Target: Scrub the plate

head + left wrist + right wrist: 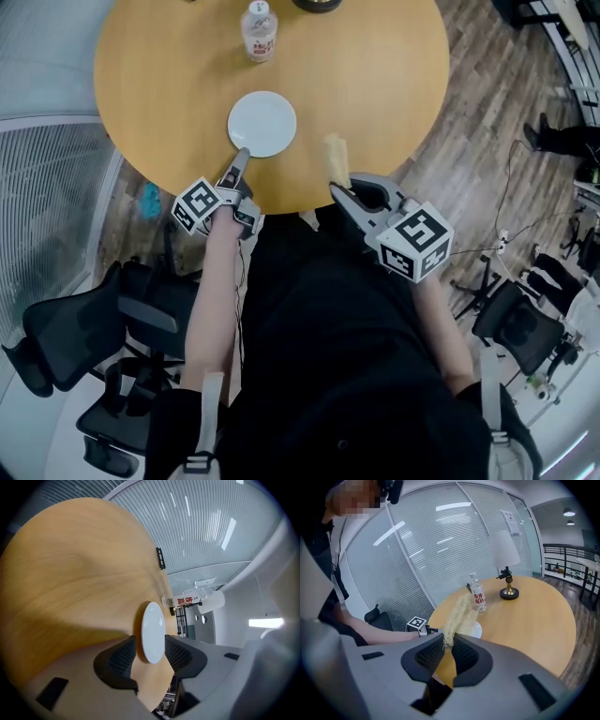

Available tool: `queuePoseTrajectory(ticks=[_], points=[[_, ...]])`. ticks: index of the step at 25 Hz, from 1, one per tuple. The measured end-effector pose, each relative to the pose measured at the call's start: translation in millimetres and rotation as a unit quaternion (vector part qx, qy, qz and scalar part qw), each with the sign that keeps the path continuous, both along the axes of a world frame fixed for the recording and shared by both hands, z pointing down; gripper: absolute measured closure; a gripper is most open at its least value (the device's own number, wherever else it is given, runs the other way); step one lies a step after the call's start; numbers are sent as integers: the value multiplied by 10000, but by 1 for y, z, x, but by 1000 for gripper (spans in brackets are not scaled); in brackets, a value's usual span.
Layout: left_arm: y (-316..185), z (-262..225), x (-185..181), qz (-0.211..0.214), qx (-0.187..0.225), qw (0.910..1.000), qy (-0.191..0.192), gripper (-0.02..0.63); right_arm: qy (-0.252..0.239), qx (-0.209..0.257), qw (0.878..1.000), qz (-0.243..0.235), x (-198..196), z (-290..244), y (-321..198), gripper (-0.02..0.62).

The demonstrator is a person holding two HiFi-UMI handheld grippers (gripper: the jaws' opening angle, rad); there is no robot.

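A white plate (262, 124) lies on the round wooden table (375, 75), close to its near edge. My left gripper (241, 159) rests at the plate's near rim, rolled on its side. In the left gripper view the plate (153, 632) shows just ahead between the two spread pads, which do not press on it, so the left gripper (150, 645) is open. My right gripper (341, 187) hovers at the table's near edge, right of the plate, shut on a pale yellow scrub sponge (335, 156). In the right gripper view the sponge (457, 613) sticks up out of the gripper (449, 645).
A clear bottle with a red label (259, 31) stands beyond the plate, and a lamp base (508, 592) stands farther back on the table. Black office chairs (84, 337) stand on the floor at the left and another (520, 328) at the right.
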State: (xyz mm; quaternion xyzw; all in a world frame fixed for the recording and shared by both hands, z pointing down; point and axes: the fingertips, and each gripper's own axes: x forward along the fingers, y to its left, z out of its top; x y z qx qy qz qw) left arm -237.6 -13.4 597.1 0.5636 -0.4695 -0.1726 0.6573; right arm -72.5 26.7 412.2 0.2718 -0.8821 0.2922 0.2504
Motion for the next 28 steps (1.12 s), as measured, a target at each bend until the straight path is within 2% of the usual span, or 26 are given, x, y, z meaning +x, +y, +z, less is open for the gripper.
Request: queuePoseTrajectory(ticks=[5,13,17,22,28], points=[[-8,3,3,-24,-55,9999,105,426,6,1,9999,-137,-6,0,0,549],[-10,15,0,136,-447,9988,-120,570,-10,7,9999,-117,-7,0,-4,549],[-10,15,2,251,-479,9985,-73,574,5,-33,9999,-95,-7,5,-2,549],[7,14,9,88,-522,9981,309,580,163,-82,9995,-247,-7,21,2,549],[38,-1,28,237,-440,9978,432,581,735,-305,9925,-926,-16,71,16,549]])
